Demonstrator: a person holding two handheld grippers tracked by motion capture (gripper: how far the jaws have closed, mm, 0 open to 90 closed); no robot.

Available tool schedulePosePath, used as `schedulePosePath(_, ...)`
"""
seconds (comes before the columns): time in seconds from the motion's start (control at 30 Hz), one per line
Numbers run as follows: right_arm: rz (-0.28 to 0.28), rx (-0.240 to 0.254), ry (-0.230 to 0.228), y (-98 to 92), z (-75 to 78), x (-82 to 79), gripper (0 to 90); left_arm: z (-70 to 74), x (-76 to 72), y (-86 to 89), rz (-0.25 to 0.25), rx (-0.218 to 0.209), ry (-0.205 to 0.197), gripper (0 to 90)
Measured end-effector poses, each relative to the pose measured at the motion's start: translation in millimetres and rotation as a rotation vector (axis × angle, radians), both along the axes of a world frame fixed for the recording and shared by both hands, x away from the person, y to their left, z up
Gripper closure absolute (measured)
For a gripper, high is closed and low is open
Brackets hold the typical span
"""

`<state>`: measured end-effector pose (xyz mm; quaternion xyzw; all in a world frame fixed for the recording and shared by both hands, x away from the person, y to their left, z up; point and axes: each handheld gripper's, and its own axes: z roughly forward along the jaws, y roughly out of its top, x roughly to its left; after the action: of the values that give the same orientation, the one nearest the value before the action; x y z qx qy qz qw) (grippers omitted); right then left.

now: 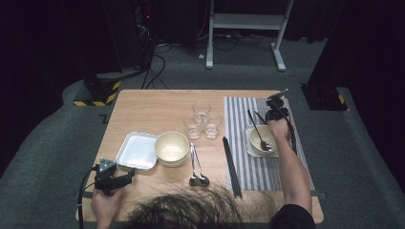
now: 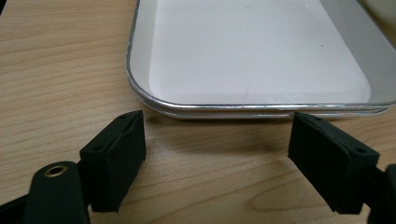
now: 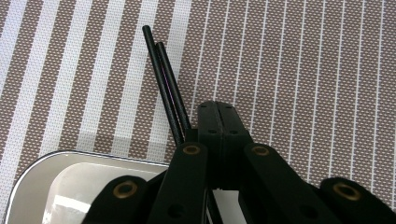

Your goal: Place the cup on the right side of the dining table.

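Right gripper (image 3: pixel 218 114) sits over the striped placemat (image 3: pixel 299 60), jaws pressed flat together, pads meeting with no gap. Black chopsticks (image 3: pixel 166 79) run just left of its closed pads, slanting up and away from the tips; whether the pads pinch them or they just pass beside, cannot tell, their lower ends go under the gripper's frame. Below-left of the jaws, the rounded corner of a small metal tray (image 3: pixel 32 175).

High view: right gripper (image 1: pixel 277 112) is at the far right end of the table (image 1: pixel 153 102), on the placemat (image 1: pixel 241 114), hand and forearm reaching out to it. Just nearer the person than it, a cream bowl (image 1: pixel 258 136) with a spoon (image 1: pixel 260 133) in it, on that tray.

Left gripper (image 2: pixel 217 154) has jaws wide apart, nothing between them, bare wood under them. Straight ahead of its tips, just beyond, the near rim of an empty white metal tray (image 2: pixel 252 56), not touched.

High view: left gripper (image 1: pixel 114 179) is at the near left table edge, the tray (image 1: pixel 137 150) just ahead of it, a bigger cream bowl (image 1: pixel 171 148) beyond that to its right. Further right: two spoons (image 1: pixel 197 167), three glasses (image 1: pixel 202 121), another black chopstick pair (image 1: pixel 231 164) at the placemat's edge.
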<state>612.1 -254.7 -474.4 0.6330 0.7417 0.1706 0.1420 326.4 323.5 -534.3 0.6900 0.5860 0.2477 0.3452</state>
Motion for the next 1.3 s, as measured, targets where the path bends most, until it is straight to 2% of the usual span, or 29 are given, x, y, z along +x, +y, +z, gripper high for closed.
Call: schedulePosePath(1.3,0.032,0.039,-0.011,19.5,3.0,-0.6,89.8,0.0,0.0,-0.1,-0.002,0.002,0.001,19.2)
